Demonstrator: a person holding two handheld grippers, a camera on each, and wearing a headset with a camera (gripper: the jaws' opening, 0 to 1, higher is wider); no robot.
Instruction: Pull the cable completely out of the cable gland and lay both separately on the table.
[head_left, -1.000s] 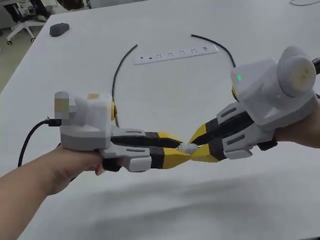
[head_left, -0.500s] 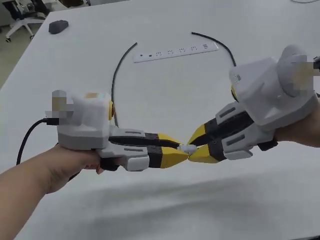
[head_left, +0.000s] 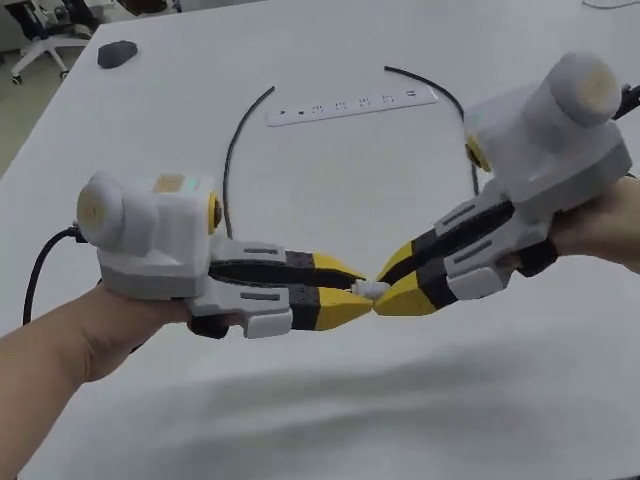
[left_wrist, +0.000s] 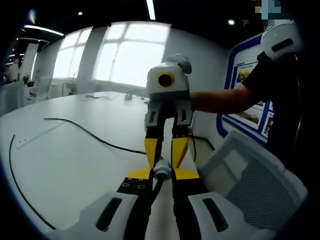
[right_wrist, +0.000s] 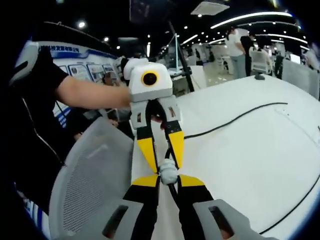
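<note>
A small white cable gland (head_left: 370, 290) hangs above the white table (head_left: 330, 190), pinched between the yellow tips of both grippers, which point at each other. My left gripper (head_left: 362, 291) comes in from the left and is shut at the gland (left_wrist: 161, 169). My right gripper (head_left: 384, 293) comes in from the right and is shut where the black cable (right_wrist: 173, 192) leaves the gland (right_wrist: 168, 172). The cable (head_left: 232, 150) runs back between the jaws on both sides. Its two ends trail over the table behind the grippers.
A white power strip (head_left: 350, 103) lies at the far middle of the table, and a dark mouse (head_left: 117, 53) at the far left. An office chair (head_left: 45, 40) stands beyond the table's left corner. A grey mesh chair (right_wrist: 90, 180) sits below the grippers.
The left gripper's body has rolled and shifted a little left. The right gripper's body has lifted. The tips have stayed together at the gland.
</note>
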